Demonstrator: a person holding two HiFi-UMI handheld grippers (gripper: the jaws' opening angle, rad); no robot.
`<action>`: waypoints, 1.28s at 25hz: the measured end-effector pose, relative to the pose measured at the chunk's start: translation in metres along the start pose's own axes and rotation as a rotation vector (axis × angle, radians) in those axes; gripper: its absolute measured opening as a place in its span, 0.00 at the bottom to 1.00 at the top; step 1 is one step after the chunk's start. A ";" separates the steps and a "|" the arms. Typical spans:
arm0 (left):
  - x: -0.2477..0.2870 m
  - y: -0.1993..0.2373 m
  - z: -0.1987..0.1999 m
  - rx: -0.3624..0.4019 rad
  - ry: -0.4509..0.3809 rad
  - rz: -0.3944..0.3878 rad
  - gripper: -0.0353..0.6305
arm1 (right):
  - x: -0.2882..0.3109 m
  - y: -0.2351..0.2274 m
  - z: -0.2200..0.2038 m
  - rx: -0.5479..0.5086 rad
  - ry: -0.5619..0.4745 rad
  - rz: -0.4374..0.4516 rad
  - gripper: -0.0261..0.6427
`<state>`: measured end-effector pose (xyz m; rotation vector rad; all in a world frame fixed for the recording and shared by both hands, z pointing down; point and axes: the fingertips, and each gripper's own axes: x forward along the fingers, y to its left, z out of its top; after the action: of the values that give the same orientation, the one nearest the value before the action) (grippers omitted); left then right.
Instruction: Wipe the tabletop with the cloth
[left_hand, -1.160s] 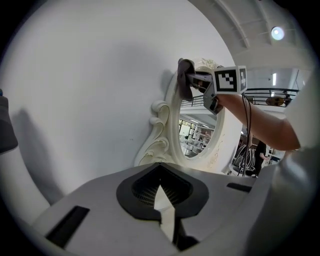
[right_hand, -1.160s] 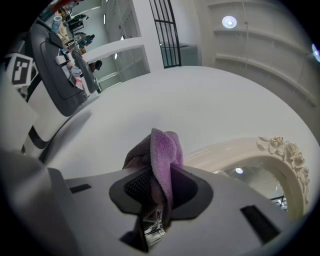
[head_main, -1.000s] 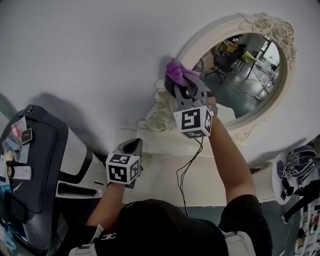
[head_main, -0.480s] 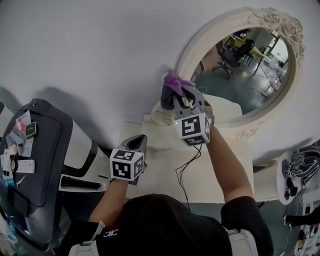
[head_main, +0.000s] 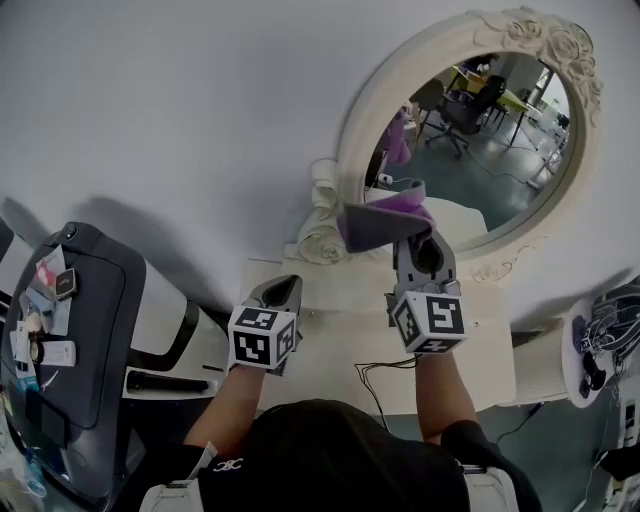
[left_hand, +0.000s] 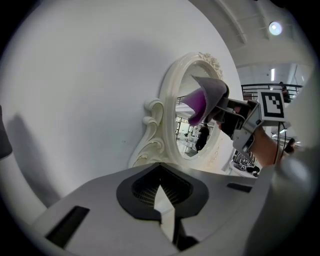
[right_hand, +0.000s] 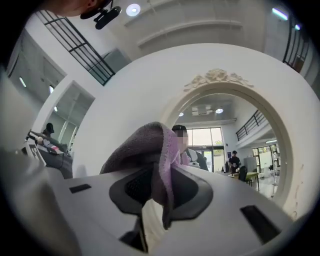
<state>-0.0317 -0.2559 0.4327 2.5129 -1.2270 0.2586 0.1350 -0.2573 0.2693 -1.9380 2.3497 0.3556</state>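
Cloth (head_main: 385, 222) aloft by the mirror (head_main: 470, 130)
The right hand-held gripper (head_main: 412, 238) clamps the cloth above the tabletop's (head_main: 330, 340) back edge; the left hand-held gripper (head_main: 282, 288) is closed, empty. The loose fold may snag the mirror frame.

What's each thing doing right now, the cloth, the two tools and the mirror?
cloth, pinched in the right tool, held up off the tabletop, in front of the mirror.
right tool, shut on the cloth.
left tool, shut, nothing in it.
mirror, standing upright against the wall.
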 end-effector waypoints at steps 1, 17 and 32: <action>0.003 -0.005 0.003 0.007 -0.003 -0.006 0.05 | -0.008 -0.009 -0.003 0.029 0.009 -0.031 0.17; 0.065 -0.099 0.009 0.066 0.027 -0.116 0.05 | -0.072 -0.060 -0.084 0.105 0.207 -0.083 0.17; 0.074 -0.117 0.009 0.100 0.047 -0.116 0.06 | -0.083 -0.071 -0.095 0.143 0.219 -0.074 0.17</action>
<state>0.1061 -0.2466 0.4215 2.6360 -1.0705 0.3558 0.2289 -0.2114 0.3694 -2.0825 2.3443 -0.0309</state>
